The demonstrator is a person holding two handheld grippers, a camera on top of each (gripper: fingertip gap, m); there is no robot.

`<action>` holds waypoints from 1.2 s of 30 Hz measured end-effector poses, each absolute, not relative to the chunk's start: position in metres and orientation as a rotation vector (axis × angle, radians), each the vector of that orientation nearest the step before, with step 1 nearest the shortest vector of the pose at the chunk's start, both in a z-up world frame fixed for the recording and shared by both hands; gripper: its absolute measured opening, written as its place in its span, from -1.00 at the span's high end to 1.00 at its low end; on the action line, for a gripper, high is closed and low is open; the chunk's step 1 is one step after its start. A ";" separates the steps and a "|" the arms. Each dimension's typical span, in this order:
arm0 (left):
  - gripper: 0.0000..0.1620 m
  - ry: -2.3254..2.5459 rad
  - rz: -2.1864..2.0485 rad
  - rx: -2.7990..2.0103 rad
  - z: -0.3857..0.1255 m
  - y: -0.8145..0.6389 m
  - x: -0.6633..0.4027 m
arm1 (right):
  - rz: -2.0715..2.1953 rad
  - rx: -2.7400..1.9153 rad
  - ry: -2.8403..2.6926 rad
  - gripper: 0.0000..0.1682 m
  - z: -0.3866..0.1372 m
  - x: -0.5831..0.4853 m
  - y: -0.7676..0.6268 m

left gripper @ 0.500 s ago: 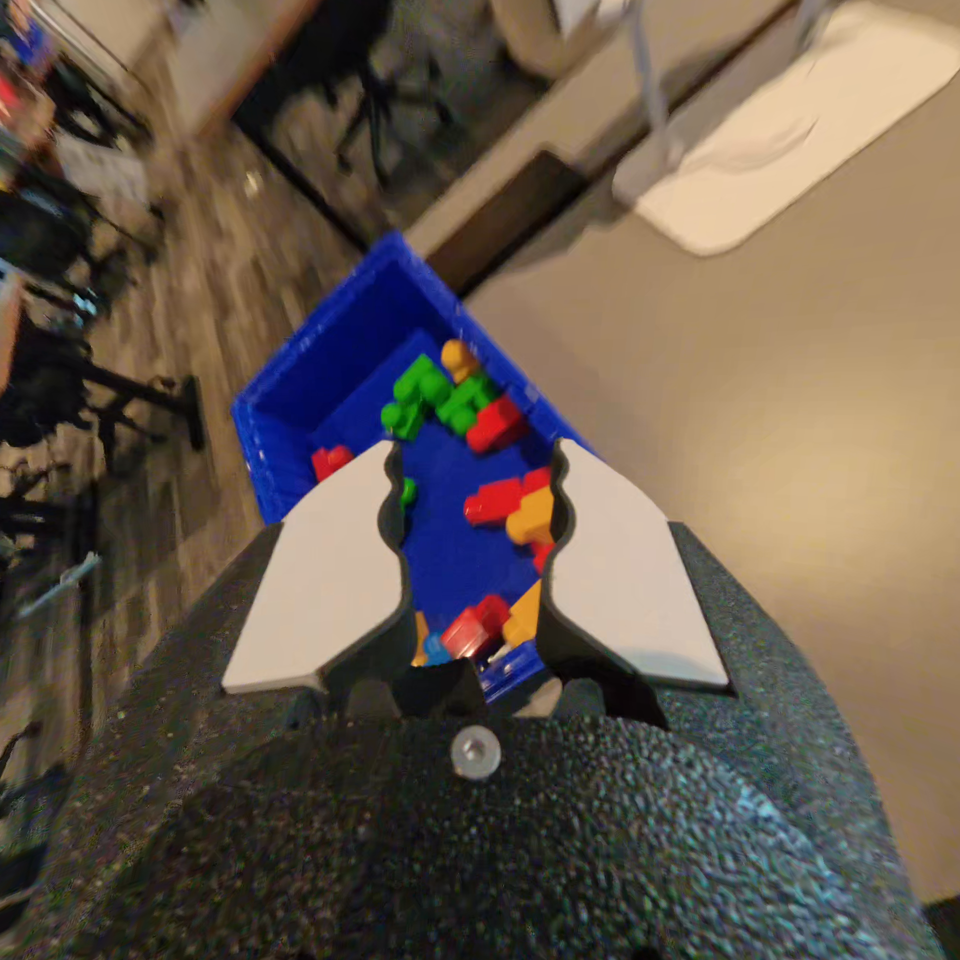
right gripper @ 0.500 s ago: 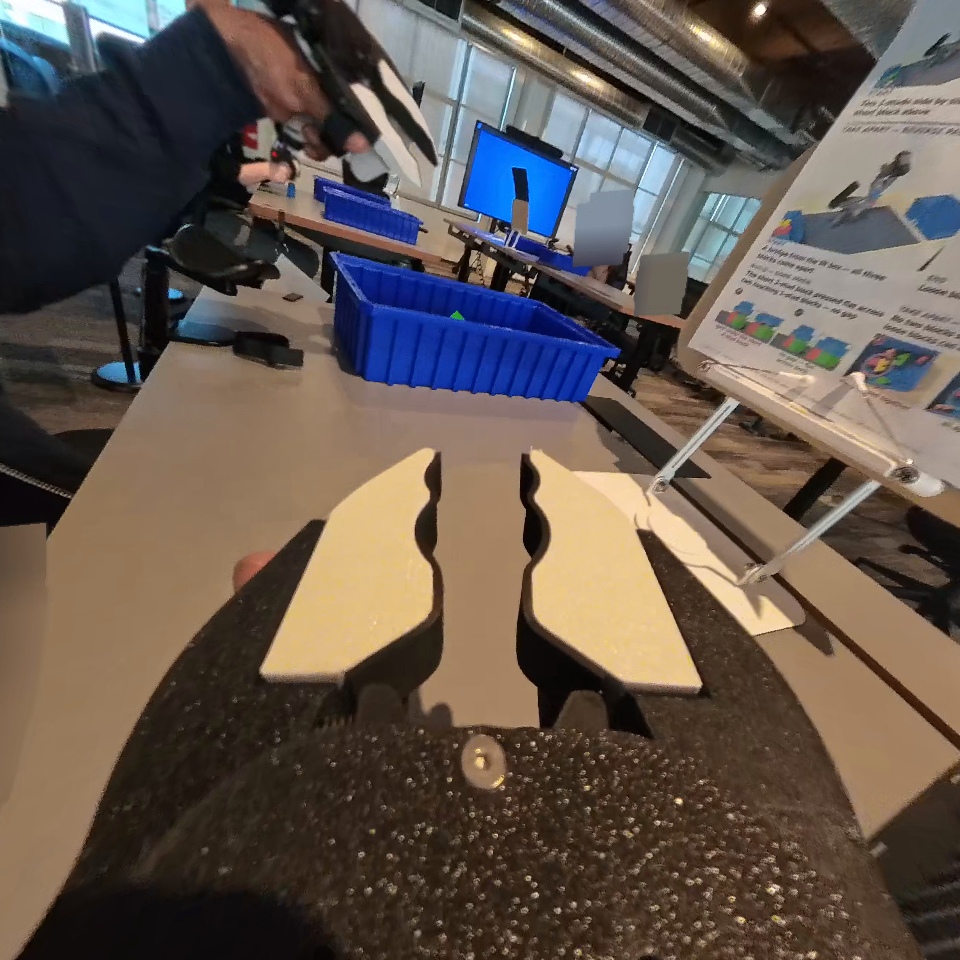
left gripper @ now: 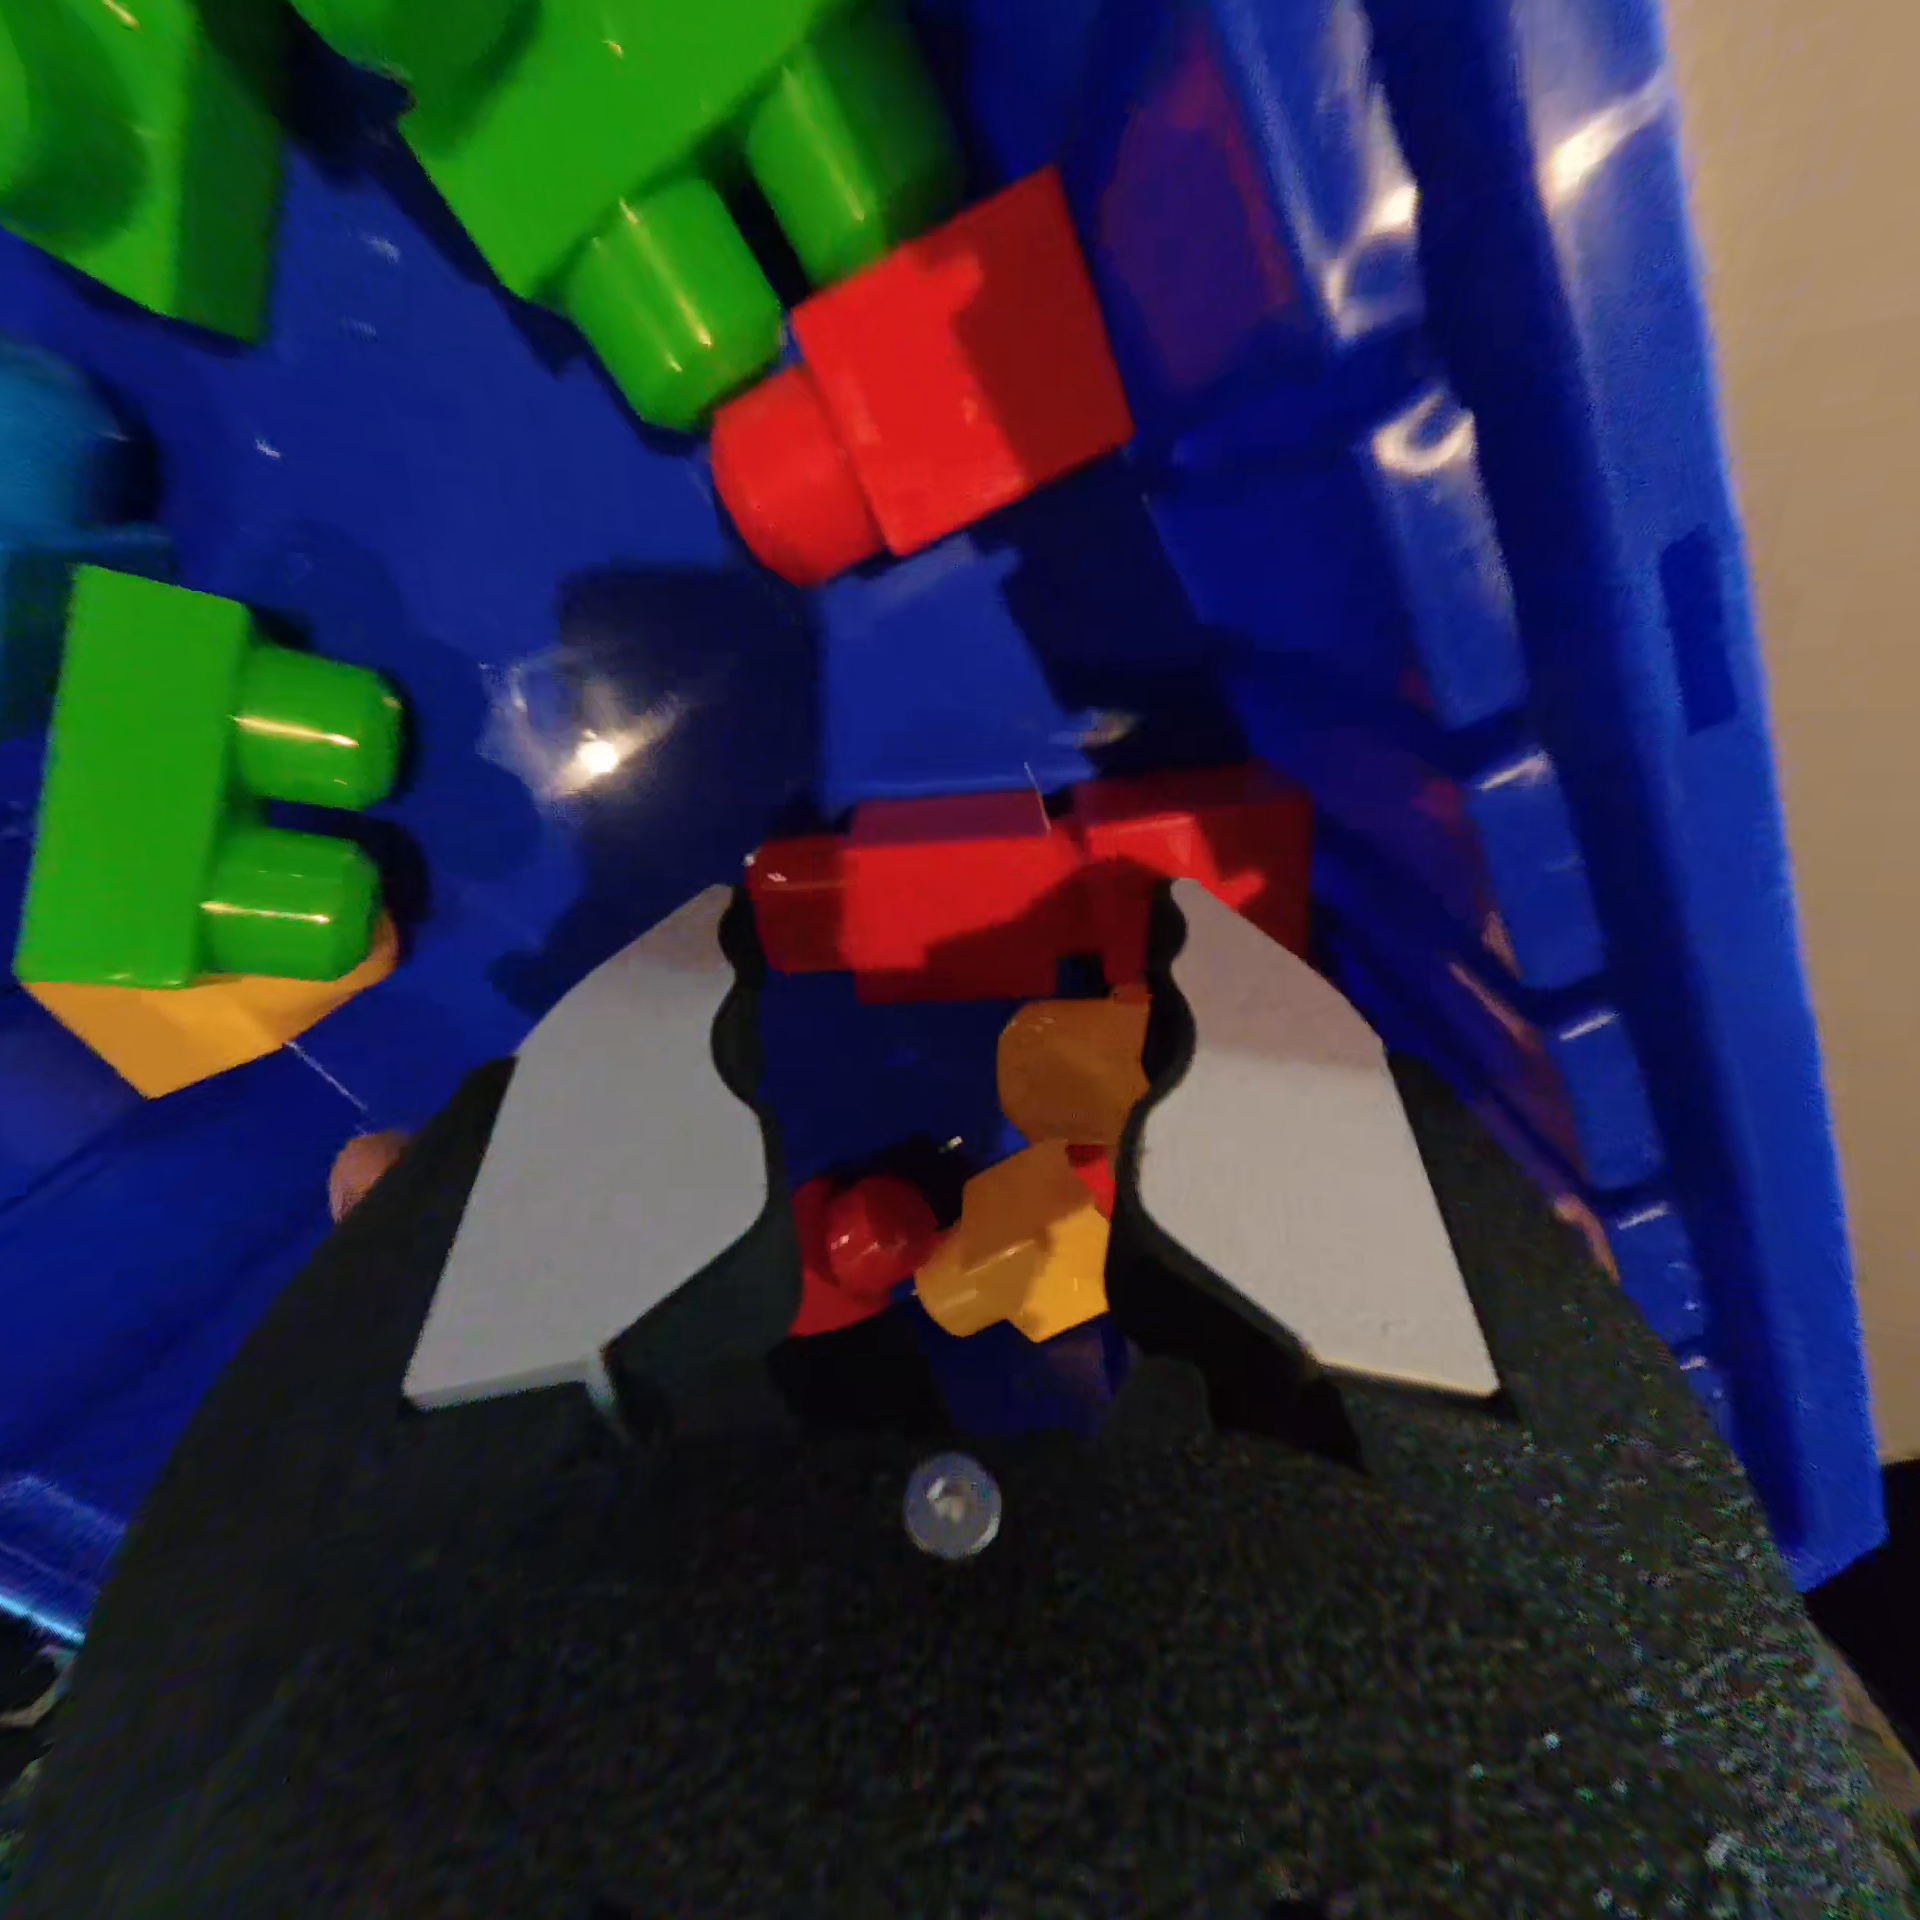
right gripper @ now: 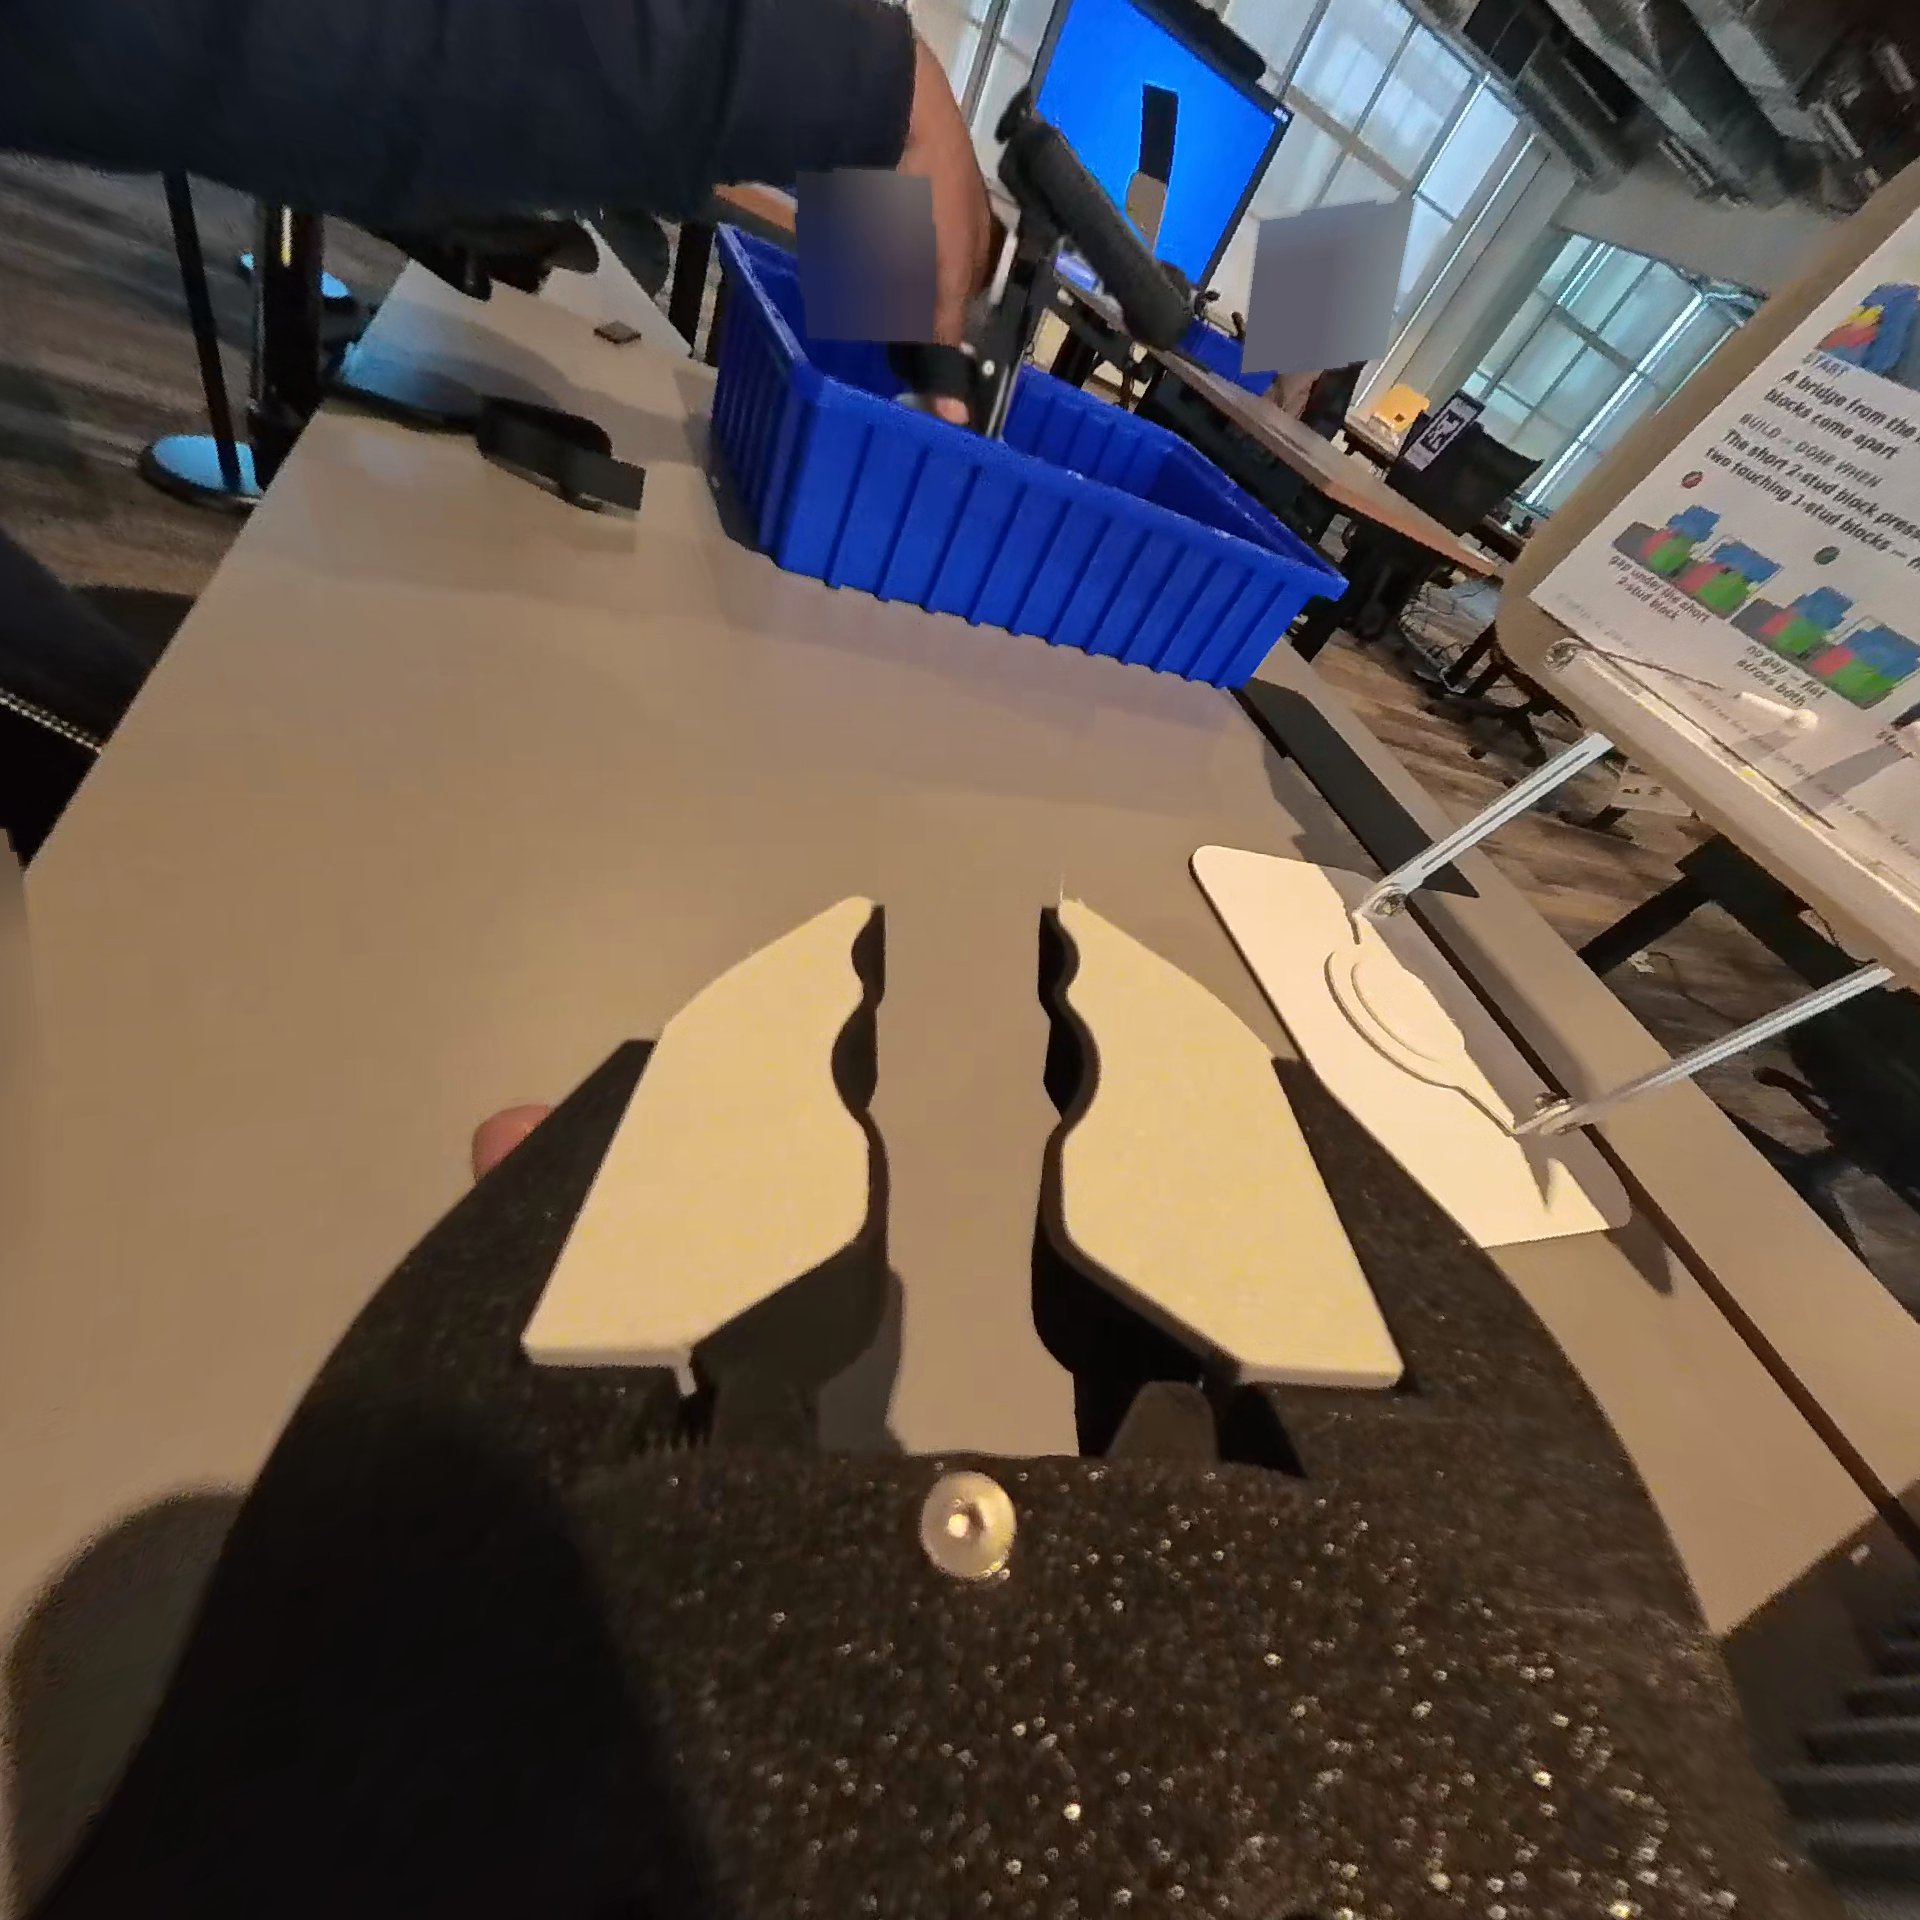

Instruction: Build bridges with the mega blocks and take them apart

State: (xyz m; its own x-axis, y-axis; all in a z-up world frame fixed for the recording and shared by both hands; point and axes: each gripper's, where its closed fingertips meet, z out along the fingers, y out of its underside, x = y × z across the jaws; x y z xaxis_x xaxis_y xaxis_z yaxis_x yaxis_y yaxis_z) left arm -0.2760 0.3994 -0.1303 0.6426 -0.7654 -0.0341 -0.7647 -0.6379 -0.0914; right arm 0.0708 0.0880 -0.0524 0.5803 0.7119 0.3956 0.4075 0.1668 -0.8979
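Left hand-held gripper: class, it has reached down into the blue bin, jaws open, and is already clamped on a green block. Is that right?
Not quite. The left hand-held gripper is inside the blue bin with jaws open, but clamps nothing; its tips are nearest a red block. The left wrist view shows this.

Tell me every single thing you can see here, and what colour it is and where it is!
Ribbed plastic bin: one, blue, far end of the table.
Chunky green studded blocks: about three, in the bin's far and left parts.
Red studded blocks: about three, in the bin near its right wall.
Orange-yellow blocks: about three, two between the left gripper's fingers and one at the bin's left.
Flat tabletop: one, beige.
Instruction board on a wire stand: one, white, right edge.
Flat stand base: one, white, on the table.
Computer monitor: one, blue screen, background.
Left gripper: open, inside the bin.
Right gripper: open, empty, above the table.
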 end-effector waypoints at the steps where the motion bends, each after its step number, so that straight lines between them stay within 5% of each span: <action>1: 0.16 1.274 -0.050 -2.756 -0.130 0.399 -0.273 | 0.279 -1.457 -1.019 0.66 -0.053 0.071 0.088; 6: 0.04 1.238 -0.001 -2.769 -0.130 0.403 -0.280 | 0.262 -1.454 -1.030 0.67 -0.054 0.069 0.087; 18: 0.19 1.029 -0.224 -2.788 -0.125 0.414 -0.289 | 0.219 -1.457 -1.067 0.68 -0.062 0.063 0.084; 20: 0.06 1.050 -0.147 -2.836 -0.133 0.411 -0.300 | 0.221 -1.460 -1.078 0.68 -0.064 0.062 0.084; 36: 0.21 1.139 -0.247 -2.767 -0.137 0.410 -0.283 | 0.175 -1.462 -1.139 0.69 -0.073 0.055 0.083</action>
State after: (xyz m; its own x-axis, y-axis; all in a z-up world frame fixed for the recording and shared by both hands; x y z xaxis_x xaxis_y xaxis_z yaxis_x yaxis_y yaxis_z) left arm -0.2834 0.4103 -0.1365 0.7000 -0.7073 0.0986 -0.6846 -0.7038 -0.1897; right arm 0.0553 0.0827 -0.0726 0.5071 0.7081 0.4914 0.5283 0.1951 -0.8264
